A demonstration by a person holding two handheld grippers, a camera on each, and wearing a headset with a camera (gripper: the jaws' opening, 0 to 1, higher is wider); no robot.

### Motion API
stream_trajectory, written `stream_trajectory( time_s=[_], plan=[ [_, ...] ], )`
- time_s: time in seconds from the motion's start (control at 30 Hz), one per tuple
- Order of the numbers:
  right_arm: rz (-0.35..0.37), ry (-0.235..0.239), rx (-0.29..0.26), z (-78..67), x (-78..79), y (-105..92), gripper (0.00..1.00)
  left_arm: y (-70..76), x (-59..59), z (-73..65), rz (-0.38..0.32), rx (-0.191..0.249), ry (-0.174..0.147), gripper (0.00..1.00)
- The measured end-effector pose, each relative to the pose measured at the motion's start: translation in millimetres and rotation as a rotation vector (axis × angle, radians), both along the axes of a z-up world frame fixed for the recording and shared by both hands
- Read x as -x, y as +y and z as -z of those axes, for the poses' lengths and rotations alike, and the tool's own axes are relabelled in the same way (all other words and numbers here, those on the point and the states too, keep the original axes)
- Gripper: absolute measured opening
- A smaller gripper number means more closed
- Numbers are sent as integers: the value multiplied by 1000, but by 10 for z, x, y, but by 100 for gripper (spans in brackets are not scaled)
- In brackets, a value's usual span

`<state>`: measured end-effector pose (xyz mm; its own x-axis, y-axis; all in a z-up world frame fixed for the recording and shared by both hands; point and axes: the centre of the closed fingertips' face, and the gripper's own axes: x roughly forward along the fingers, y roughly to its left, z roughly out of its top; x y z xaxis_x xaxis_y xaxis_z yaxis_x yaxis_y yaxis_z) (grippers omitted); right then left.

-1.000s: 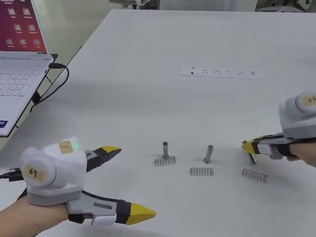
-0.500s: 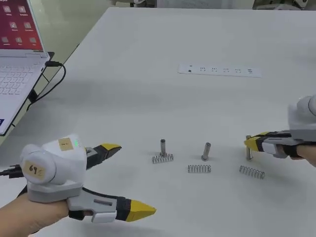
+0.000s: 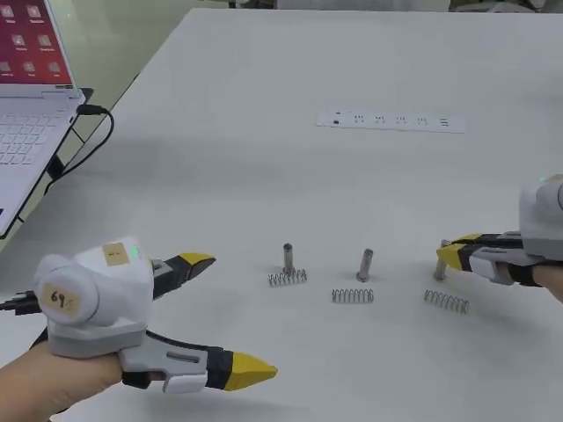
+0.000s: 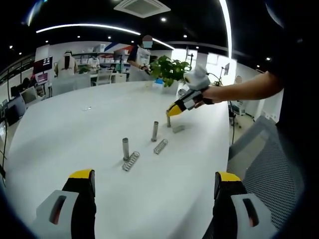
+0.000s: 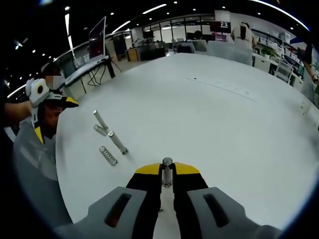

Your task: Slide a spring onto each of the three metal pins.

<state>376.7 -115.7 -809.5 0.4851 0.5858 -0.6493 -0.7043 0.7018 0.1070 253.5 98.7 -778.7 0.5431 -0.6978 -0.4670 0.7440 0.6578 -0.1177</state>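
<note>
Three short metal pins stand in a row on the white table, each with a loose spring lying in front of it. The left pin has a spring, the middle pin has a spring, and the right pin has a spring. My right gripper is shut on the right pin, whose top sticks out between the yellow tips. My left gripper hovers open at the near left, well short of the left pin, with nothing between its fingers.
An open laptop sits at the table's left edge with a black cable trailing from it. A white power strip lies flat further back. Bare table lies between the grippers and the pins.
The right gripper has eased slightly to the right and the pin in it now stands straighter. The left gripper has stayed where it was, still open.
</note>
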Motion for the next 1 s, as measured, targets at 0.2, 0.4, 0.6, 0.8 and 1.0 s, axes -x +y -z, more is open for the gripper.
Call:
stream_trajectory(
  time_s=[0.2,0.4,0.6,0.8,1.0],
  plan=[
    [-16,-25,22,-3,66,-13,6,18,-38,-29,-13,9,-16,98],
    [-31,-41,46,-3,102,-34,6,12,-48,-28,-15,10,-20,98],
    [-57,-71,62,-12,129,-21,6,1,-39,-23,-10,13,-18,97],
    [-36,-55,59,-11,121,-45,10,1,-43,-52,-12,19,-25,97],
    [-25,-51,48,-24,136,-63,15,18,-53,-62,-20,27,-26,98]
  ],
)
